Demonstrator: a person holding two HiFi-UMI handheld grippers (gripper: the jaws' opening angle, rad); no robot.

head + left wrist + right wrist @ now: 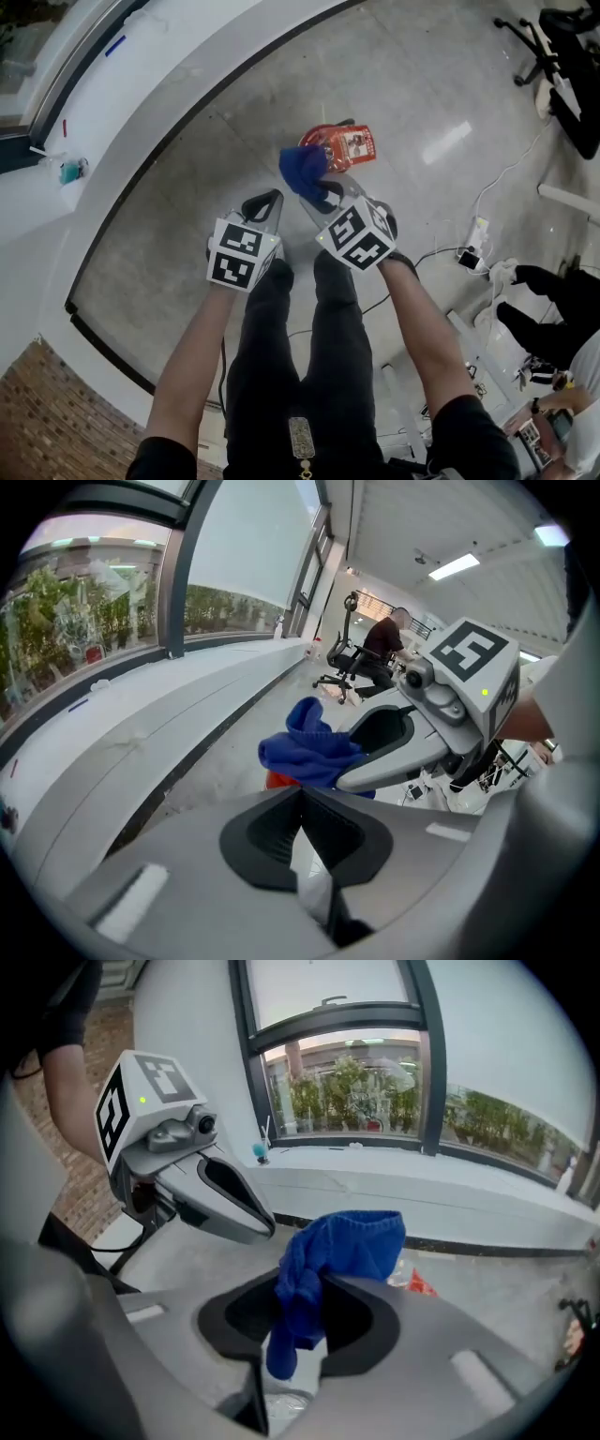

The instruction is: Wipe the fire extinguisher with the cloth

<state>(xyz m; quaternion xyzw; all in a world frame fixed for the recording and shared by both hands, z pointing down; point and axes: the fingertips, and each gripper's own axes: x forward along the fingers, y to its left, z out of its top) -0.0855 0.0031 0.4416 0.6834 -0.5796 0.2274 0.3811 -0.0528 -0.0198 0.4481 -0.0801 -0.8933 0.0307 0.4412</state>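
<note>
The red fire extinguisher stands on the concrete floor, seen from above, just beyond both grippers. My right gripper is shut on a bunched blue cloth, which hangs close over the extinguisher's left side. In the right gripper view the cloth is pinched between the jaws, and a bit of the red extinguisher shows behind it. My left gripper is to the left of the cloth, shut and empty. From the left gripper view the cloth hides most of the extinguisher.
A white curved window ledge with a dark base strip runs along the left. Cables and a power strip lie on the floor to the right, near a seated person's legs. An office chair stands at the far right.
</note>
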